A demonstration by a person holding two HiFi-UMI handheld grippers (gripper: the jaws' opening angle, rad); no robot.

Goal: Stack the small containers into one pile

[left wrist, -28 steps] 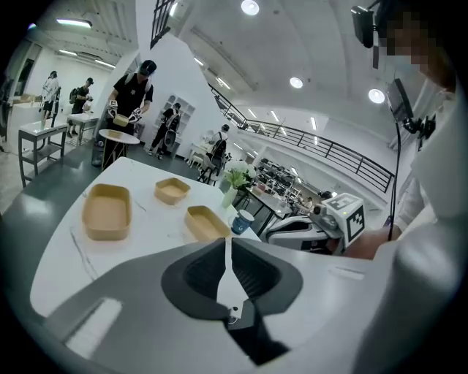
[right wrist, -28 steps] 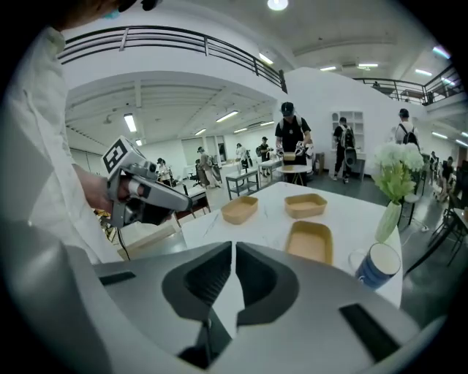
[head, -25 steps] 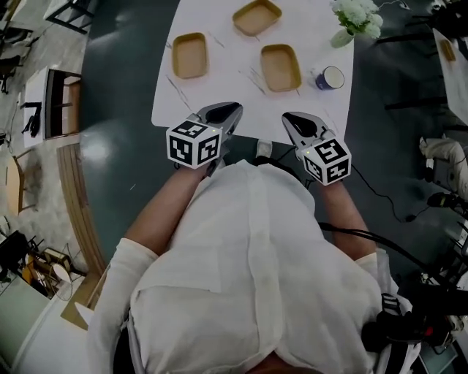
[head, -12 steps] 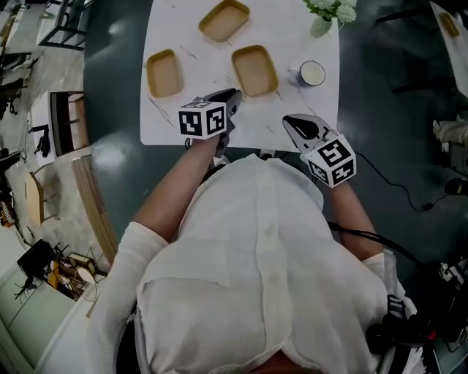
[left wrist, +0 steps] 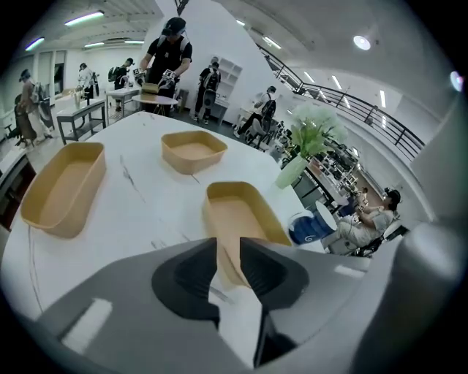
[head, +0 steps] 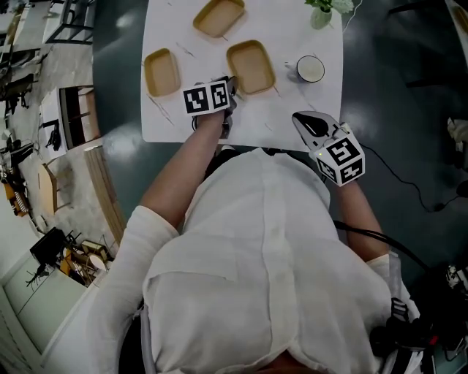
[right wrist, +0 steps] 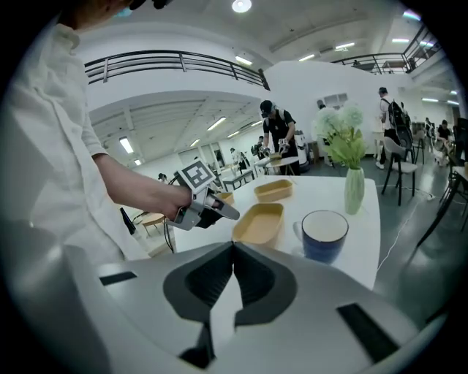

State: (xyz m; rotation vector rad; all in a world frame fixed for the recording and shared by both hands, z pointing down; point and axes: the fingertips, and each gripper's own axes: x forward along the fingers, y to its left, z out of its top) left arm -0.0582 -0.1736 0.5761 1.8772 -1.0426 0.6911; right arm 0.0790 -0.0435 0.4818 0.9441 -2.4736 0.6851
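Three tan containers lie apart on the white table (head: 292,124): one at the left (head: 161,71) (left wrist: 62,186), one at the far side (head: 219,16) (left wrist: 192,150), and one nearer the middle (head: 251,66) (left wrist: 238,219) (right wrist: 259,223). My left gripper (head: 231,86) (left wrist: 228,245) hangs over the table just short of the middle container's near end; its jaws stand a narrow gap apart, holding nothing. My right gripper (head: 303,117) (right wrist: 234,248) is shut and empty, low at the table's near edge, to the right of the containers.
A blue mug (head: 310,69) (right wrist: 324,234) stands right of the middle container. A vase of white flowers (head: 322,14) (right wrist: 354,190) is at the far right corner. Chairs and clutter line the dark floor at the left (head: 66,109). Other people and tables are in the background.
My left gripper has reached forward from the table's near edge to just short of the middle container. The right gripper has stayed near the edge. The head view has shifted.
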